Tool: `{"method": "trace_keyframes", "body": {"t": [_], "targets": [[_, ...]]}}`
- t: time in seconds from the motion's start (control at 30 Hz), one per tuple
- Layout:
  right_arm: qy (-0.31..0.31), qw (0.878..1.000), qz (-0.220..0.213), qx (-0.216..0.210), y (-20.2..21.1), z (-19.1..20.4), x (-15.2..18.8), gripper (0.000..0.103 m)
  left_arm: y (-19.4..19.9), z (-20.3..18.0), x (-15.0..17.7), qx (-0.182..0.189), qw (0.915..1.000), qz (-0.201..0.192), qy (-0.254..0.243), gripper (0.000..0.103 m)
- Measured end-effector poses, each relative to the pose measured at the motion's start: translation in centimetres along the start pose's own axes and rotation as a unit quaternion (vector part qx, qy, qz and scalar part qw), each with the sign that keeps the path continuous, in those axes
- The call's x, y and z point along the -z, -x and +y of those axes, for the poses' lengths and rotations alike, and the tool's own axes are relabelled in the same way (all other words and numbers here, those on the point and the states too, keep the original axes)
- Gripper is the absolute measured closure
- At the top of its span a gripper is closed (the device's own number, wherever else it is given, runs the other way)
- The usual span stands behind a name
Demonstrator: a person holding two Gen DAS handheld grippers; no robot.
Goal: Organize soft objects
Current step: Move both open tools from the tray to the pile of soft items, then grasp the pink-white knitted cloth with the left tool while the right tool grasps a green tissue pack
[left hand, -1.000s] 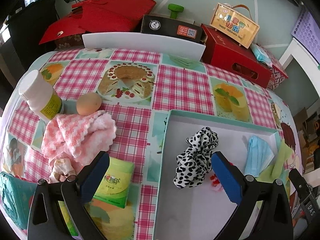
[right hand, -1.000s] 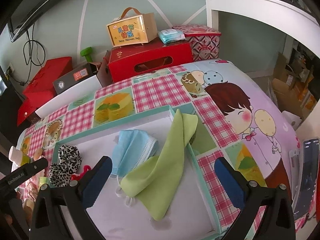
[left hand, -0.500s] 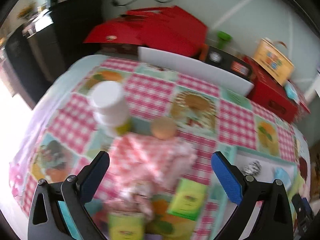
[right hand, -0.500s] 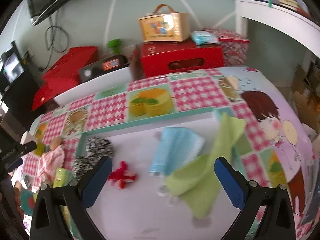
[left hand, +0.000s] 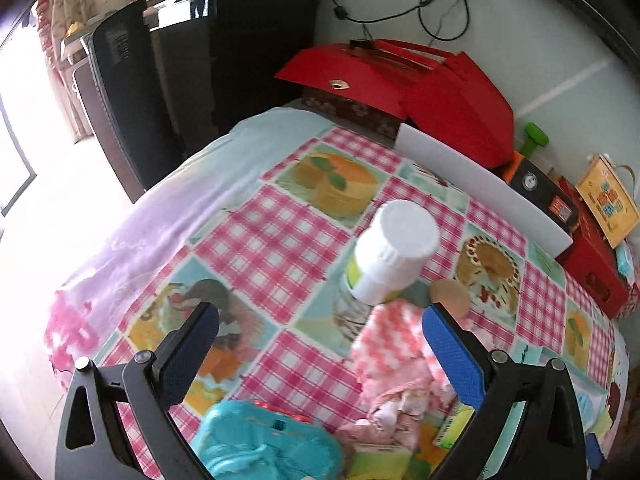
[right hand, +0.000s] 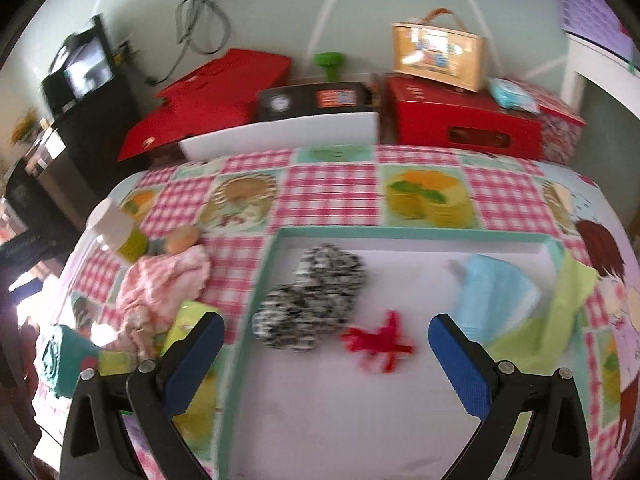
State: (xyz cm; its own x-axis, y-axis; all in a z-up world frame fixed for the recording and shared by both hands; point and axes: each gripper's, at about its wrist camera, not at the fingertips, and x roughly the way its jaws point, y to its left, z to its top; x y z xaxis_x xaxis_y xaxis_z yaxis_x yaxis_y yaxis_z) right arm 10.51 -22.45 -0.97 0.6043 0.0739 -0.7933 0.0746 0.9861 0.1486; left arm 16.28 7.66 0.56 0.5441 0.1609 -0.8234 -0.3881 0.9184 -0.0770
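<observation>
Pink knit cloth (left hand: 394, 344) beside white-capped bottle (left hand: 390, 254), label unreadable, both tools spread

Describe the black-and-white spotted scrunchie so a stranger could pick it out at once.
Find the shallow white tray with a teal rim on the pink checked tablecloth. In its left half lies the black-and-white spotted scrunchie, a puffy bunched fabric ring. Its neighbours are single-coloured: a small red piece beside it, a blue face mask and a green cloth further right.
</observation>
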Motion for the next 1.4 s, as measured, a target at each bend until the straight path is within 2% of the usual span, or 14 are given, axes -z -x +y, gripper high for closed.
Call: {"method": "trace_keyframes", "body": {"t": [0.37,0.53,0.73,1.07,1.13,1.23,1.4], "targets": [[0.065,0.995,0.012,-0.074,-2.2,7.9,1.1,0.0,-0.1,0.6,-0.1,0.018,0.9998,0.01,0.001,0.002],[0.074,0.992,0.023,-0.101,-3.5,9.5,1.6,0.0,-1.0,-1.4,0.5,0.03,0.9984,0.038,-0.028,0.002],[0.075,0.99,0.035,-0.115,-4.6,10.0,1.9,0.001,-2.8,-4.5,1.8,0.044,0.9936,0.075,-0.072,0.002],[0.086,0.988,0.062,-0.116,-6.1,10.4,2.4,0.02,-4.5,-7.4,3.1,0.064,0.9869,0.099,-0.111,0.003],[0.088,0.987,0.068,-0.114,-6.4,10.4,2.6,0.023,-5.2,-7.7,3.3,0.064,0.9857,0.107,-0.113,0.006],[0.088,0.987,0.08,-0.111,-7.1,10.3,2.8,0.028,-6.0,-8.3,3.7,0.064,0.9832,0.12,-0.122,0.016],[0.089,0.987,0.088,-0.102,-7.7,10.2,3.0,0.036,-7.2,-9.1,4.4,0.062,0.9796,0.136,-0.134,0.019]]}}
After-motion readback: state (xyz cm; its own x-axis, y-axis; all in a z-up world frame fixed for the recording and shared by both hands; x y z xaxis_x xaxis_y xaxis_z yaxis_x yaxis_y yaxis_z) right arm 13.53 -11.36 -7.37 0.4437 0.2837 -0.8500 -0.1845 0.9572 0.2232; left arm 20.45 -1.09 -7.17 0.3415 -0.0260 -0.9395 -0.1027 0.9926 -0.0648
